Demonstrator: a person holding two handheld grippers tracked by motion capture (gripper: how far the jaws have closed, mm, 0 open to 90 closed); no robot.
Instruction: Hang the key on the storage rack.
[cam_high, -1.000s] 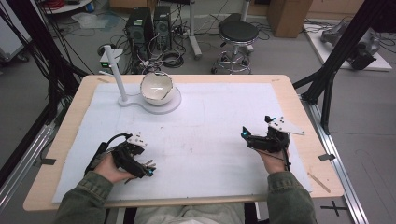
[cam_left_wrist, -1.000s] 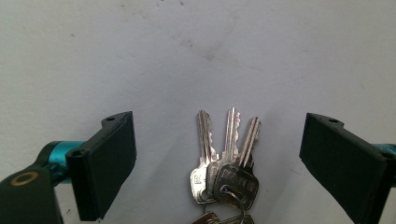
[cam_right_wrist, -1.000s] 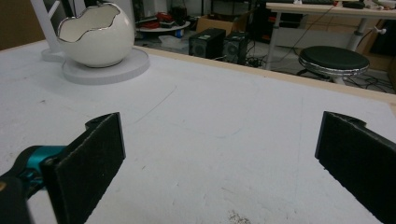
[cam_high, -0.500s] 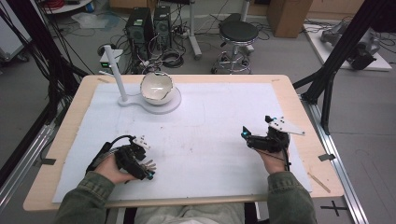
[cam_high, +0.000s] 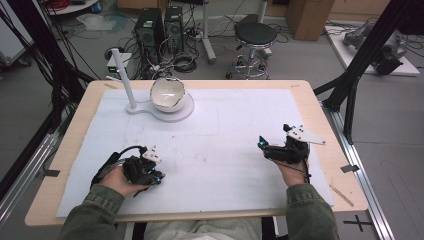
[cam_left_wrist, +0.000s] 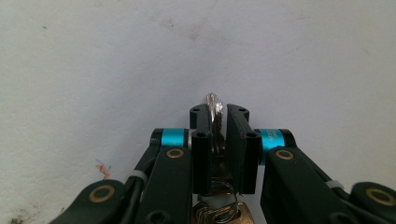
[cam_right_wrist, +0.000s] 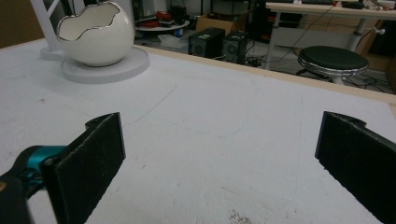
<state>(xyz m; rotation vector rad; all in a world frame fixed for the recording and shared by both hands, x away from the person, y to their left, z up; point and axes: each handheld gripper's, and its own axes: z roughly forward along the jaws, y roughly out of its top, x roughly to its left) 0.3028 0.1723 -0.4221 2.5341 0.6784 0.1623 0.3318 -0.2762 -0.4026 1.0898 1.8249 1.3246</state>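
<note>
Silvery key (cam_left_wrist: 214, 122), edge-on, pinched in left tool (cam_left_wrist: 218, 114), apparently ringed.

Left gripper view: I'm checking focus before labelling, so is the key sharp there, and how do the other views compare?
Left gripper view: the key clamped in the left hand-held gripper is soft, with glare on its tip. Right gripper view: near pads blur, the egg-shaped bowl is sharper. High view: evenly lit, slightly soft.

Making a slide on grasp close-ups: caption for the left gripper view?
Left gripper shut on a silver key, key ring below, above the white table cover.
</note>
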